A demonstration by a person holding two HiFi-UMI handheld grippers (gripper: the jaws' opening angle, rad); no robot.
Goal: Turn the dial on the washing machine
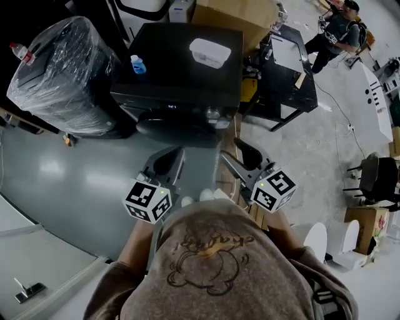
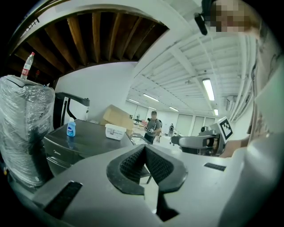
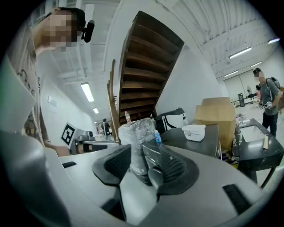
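Beyond the spread, empty right gripper and pressed-together left gripper, the washing-machine dial stands apart.

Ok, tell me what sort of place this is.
Probably a warehouse or workshop hall, not a home: the washing machine stands on a grey floor, a plastic-wrapped bundle beside it, a cardboard box behind.

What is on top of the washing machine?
The washing machine carries a small blue bottle near its left edge and a white lidded box at back right. The lid hides the box's contents.
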